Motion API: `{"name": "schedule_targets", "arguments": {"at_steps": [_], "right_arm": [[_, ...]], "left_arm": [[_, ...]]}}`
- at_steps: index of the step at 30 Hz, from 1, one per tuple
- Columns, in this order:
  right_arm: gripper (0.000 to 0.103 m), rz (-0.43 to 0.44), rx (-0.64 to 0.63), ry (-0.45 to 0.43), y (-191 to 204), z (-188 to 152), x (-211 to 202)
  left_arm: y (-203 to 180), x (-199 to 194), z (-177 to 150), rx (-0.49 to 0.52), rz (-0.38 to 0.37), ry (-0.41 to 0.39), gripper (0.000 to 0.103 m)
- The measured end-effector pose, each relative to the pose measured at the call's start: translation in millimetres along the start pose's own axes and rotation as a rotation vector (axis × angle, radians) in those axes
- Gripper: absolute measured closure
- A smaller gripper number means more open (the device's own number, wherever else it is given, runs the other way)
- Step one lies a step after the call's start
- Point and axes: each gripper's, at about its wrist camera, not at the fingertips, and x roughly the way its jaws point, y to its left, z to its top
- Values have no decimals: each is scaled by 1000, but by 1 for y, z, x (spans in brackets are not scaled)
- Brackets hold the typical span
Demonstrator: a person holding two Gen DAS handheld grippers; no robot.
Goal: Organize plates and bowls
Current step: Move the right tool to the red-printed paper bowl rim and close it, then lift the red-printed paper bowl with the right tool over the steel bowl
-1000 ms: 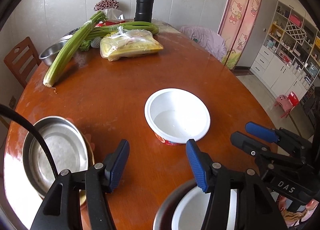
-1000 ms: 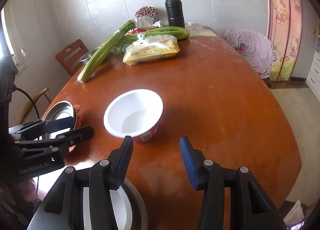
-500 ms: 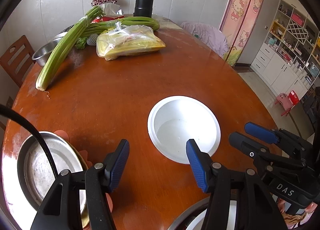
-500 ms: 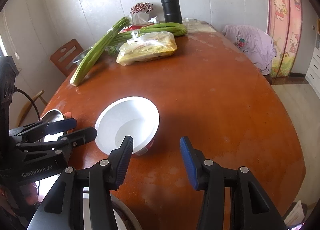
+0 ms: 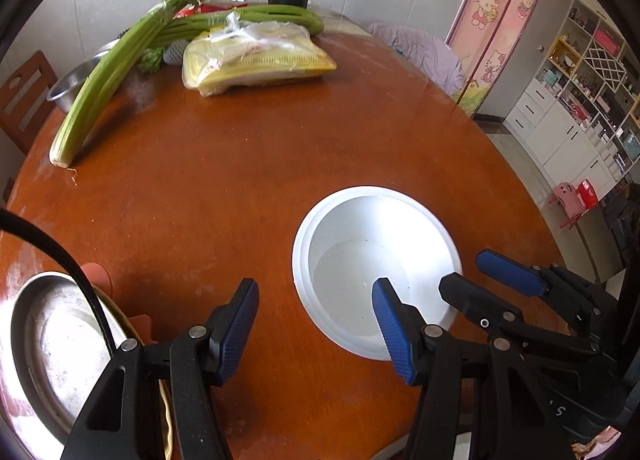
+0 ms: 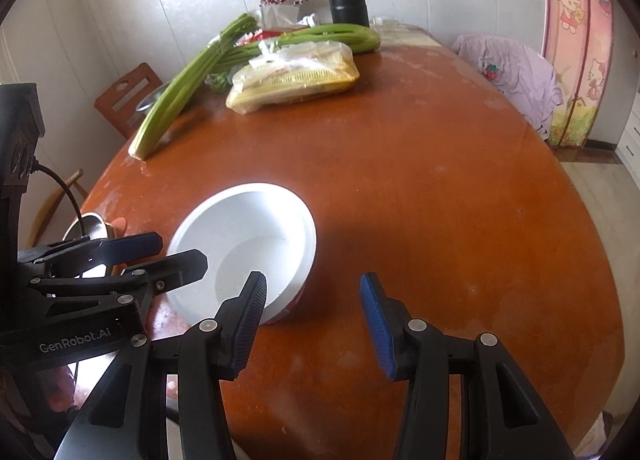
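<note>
Two hand-held grippers close on a round white plastic bowl (image 5: 376, 272) with a red-printed outer wall, standing upright and empty near the front of the glossy reddish-brown oval tabletop (image 5: 248, 164). The left hand-held gripper (image 5: 316, 324) has its blue-padded jaws parted with nothing between them, one pad hanging over the bowl's near rim and the other over bare wood; the right hand-held gripper (image 6: 312, 312) is likewise parted and empty-handed, its left pad over the bowl's rim on the other side. Off to the left lies a round stainless-steel plate (image 5: 52, 344) atop a yellow-rimmed dish, a likely stacking spot. Judged from this, the step in hand is the approach to the white bowl, not yet gripped. Next move appears to call for one gripper to drop until a pad sits inside the wall and the other outside, then pinch the thin rim; the light bowl may skid or tip if nudged first. Celery stalks (image 5: 108, 76) and a bagged yellow packet (image 5: 256, 60) lie well apart at the far end
</note>
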Motion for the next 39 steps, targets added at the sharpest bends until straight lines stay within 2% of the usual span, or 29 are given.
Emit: {"name": "schedule_targets", "arguments": {"at_steps": [10, 15, 18, 22, 28, 39], "right_arm": [[53, 1, -22, 12, -2, 6, 17], [60, 2, -36, 14, -1, 4, 22], [64, 7, -50, 12, 3, 3, 23], [69, 27, -56, 17, 7, 2, 22], [76, 55, -40, 17, 10, 4, 17], [76, 93, -12, 25, 9, 4, 17]], "left_arm": [[-1, 15, 5, 2, 28, 21, 45], [-1, 27, 4, -5, 33, 61, 45], [-2, 33, 2, -10, 26, 82, 50], [-5, 33, 0, -4, -14, 91, 66], [-9, 27, -1, 2, -42, 70, 71], [-11, 21, 0, 4, -59, 59, 73]]}}
